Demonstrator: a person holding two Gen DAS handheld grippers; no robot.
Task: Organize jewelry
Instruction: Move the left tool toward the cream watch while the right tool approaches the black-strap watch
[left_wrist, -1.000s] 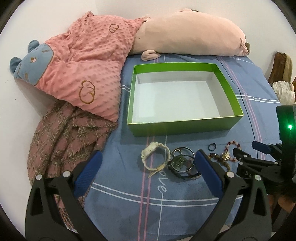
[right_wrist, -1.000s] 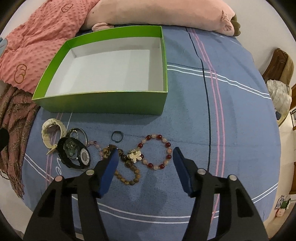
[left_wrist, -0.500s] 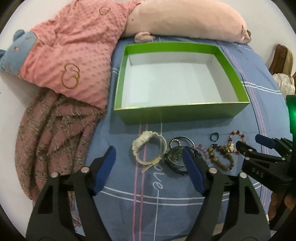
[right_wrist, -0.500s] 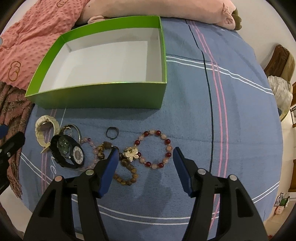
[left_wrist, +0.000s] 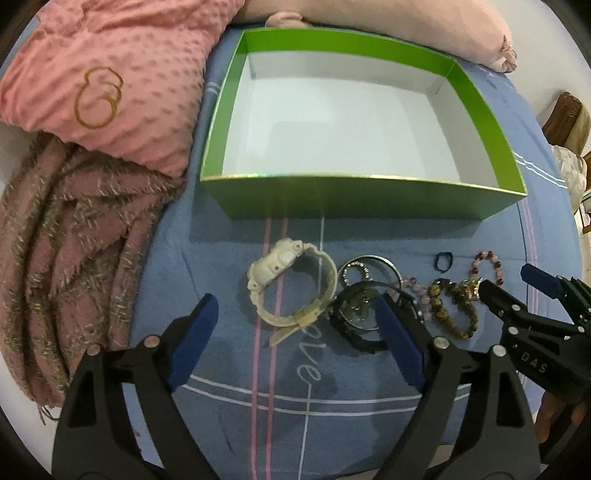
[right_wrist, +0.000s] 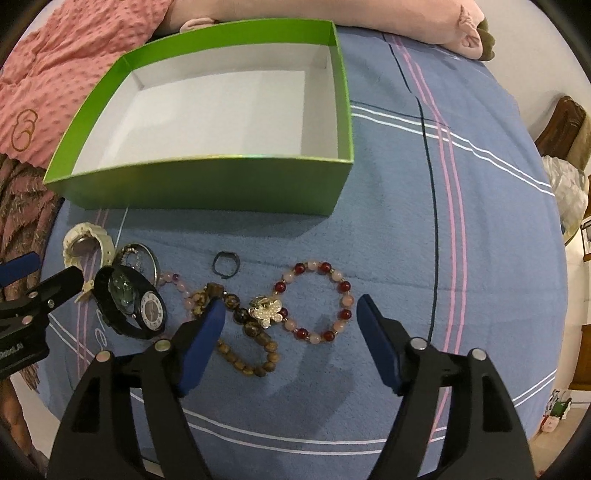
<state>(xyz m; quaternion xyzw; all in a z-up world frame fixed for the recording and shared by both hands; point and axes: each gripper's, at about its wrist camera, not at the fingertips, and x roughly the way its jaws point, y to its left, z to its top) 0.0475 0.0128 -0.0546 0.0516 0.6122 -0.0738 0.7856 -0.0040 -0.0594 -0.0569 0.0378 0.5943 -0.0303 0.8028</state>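
Observation:
An empty green box (left_wrist: 354, 199) (right_wrist: 207, 184) with a white inside stands on the blue bedspread. In front of it lie a cream watch (left_wrist: 288, 280) (right_wrist: 86, 245), a black watch (left_wrist: 354, 317) (right_wrist: 131, 302), a silver bangle (left_wrist: 369, 267), a small dark ring (right_wrist: 226, 263) (left_wrist: 442, 261), a brown bead bracelet (right_wrist: 251, 350) and a red and pink bead bracelet (right_wrist: 317, 299). My left gripper (left_wrist: 295, 314) is open, its fingers on either side of the cream watch. My right gripper (right_wrist: 290, 314) is open over the bead bracelets.
A pink dotted pillow (left_wrist: 103, 74) and a fringed brown-pink blanket (left_wrist: 66, 240) lie left of the box. A pink plush toy (right_wrist: 369, 18) lies behind it. The bed's right edge (right_wrist: 554, 258) drops toward furniture.
Both grippers have moved forward and lower toward the jewelry. The left one has closed in around the cream watch. Nothing has been picked up.

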